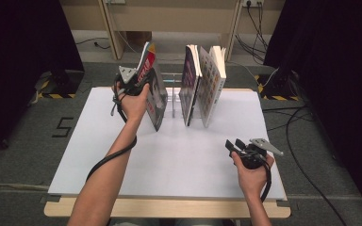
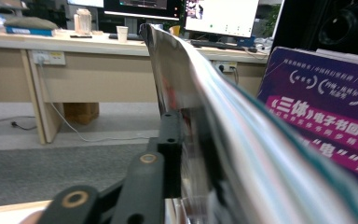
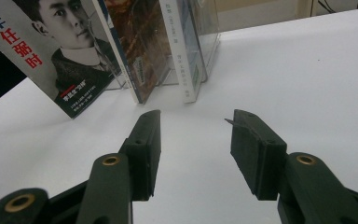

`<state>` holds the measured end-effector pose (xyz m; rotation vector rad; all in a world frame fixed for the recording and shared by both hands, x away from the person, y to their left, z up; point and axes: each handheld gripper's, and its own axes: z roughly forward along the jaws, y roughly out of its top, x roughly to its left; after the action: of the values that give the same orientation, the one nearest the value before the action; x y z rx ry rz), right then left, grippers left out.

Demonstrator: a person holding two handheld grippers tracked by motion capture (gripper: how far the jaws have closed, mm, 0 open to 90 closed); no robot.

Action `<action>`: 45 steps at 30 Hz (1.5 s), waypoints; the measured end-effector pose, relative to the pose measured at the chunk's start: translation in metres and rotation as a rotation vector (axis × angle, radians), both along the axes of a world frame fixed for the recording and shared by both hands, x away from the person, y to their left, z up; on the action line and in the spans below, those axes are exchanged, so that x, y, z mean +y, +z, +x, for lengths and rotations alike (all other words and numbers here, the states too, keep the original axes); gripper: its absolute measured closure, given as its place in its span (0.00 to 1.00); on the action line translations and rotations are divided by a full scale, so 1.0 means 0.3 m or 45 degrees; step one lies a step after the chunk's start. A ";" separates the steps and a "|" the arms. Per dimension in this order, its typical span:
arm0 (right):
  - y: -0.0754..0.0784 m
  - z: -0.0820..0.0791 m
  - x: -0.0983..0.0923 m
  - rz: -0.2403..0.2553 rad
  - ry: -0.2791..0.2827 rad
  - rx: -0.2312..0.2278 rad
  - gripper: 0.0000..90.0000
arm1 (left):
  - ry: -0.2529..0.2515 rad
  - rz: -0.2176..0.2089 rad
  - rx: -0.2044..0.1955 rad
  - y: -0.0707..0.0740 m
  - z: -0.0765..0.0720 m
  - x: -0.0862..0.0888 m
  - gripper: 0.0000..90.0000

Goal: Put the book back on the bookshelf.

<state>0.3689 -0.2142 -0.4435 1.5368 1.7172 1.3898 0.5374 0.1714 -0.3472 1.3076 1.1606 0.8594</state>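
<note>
- Books on the white table [image 1: 122, 160]: the portrait-cover book [image 1: 154, 92] stands at the left of the clear rack [image 1: 174, 94], tilted, its lower corner on the table and its top leaning away to the left.
- Left gripper [image 1: 139, 80] sits at the book's upper edge; in the left gripper view the pages [image 2: 223, 121] lie between the jaws. Whether the pads press on them I cannot tell (the far jaw is hidden by paper).
- Right gripper [image 3: 193, 140] rests near the front right of the table, jaws apart and empty.
- Risk: if the hold is loose, the leaning book could slide on its corner and fall flat, or fan open.
- Long axis runs bottom corner to top, slanting up and left; the cover faces the person.
- Two other books [image 1: 202, 80] stand well apart to the right, in the rack.
</note>
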 end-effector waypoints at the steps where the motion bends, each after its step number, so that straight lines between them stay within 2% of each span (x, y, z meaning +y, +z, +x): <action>1: -0.001 0.001 0.000 -0.008 0.000 -0.003 0.59 | -0.001 -0.007 0.006 0.002 0.000 0.002 0.78; 6: -0.001 0.000 0.003 -0.004 0.006 0.002 0.59 | -0.004 -0.058 0.023 0.005 0.000 0.015 0.71; 8: -0.001 0.000 0.003 -0.005 0.004 0.002 0.59 | -0.009 -0.063 0.033 0.004 0.001 0.015 0.69; 16: -0.001 0.000 0.003 -0.007 0.003 0.002 0.59 | -0.032 -0.100 0.058 -0.002 -0.001 0.023 0.64; 18: -0.002 0.001 0.003 -0.007 0.003 0.004 0.59 | -0.043 -0.132 0.081 -0.003 0.002 0.027 0.64; 22: 0.002 -0.002 0.000 -0.004 0.002 0.004 0.59 | -0.047 -0.137 0.095 0.004 0.010 0.024 0.65; 25: 0.002 -0.002 -0.003 -0.006 0.002 0.000 0.59 | -0.047 -0.118 0.100 0.008 0.010 0.020 0.64; 28: 0.001 -0.001 -0.002 -0.004 0.005 0.005 0.59 | -0.018 -0.111 0.122 0.012 0.021 0.027 0.70; 31: 0.003 -0.002 -0.001 -0.003 0.006 0.004 0.59 | -0.001 -0.091 0.154 0.017 0.036 0.032 0.82; 33: 0.005 -0.002 -0.002 -0.003 0.006 0.002 0.59 | 0.013 -0.054 0.168 0.022 0.042 0.026 0.92; 34: 0.004 -0.001 -0.003 -0.006 0.007 -0.003 0.59 | 0.022 -0.059 0.174 0.021 0.045 0.024 0.93; 36: 0.003 -0.002 -0.003 -0.005 0.005 0.003 0.59 | 0.032 -0.078 0.164 0.022 0.047 0.021 0.95; 42: 0.002 -0.002 -0.006 -0.001 0.003 0.000 0.59 | 0.008 0.015 0.056 0.040 0.047 -0.022 0.96; 45: 0.003 -0.002 -0.008 0.002 0.002 0.002 0.59 | 0.018 0.010 0.025 0.045 0.053 -0.037 0.96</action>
<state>0.3683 -0.2166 -0.4428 1.5379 1.7192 1.3914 0.5533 0.1602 -0.3335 1.3182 1.1841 0.8637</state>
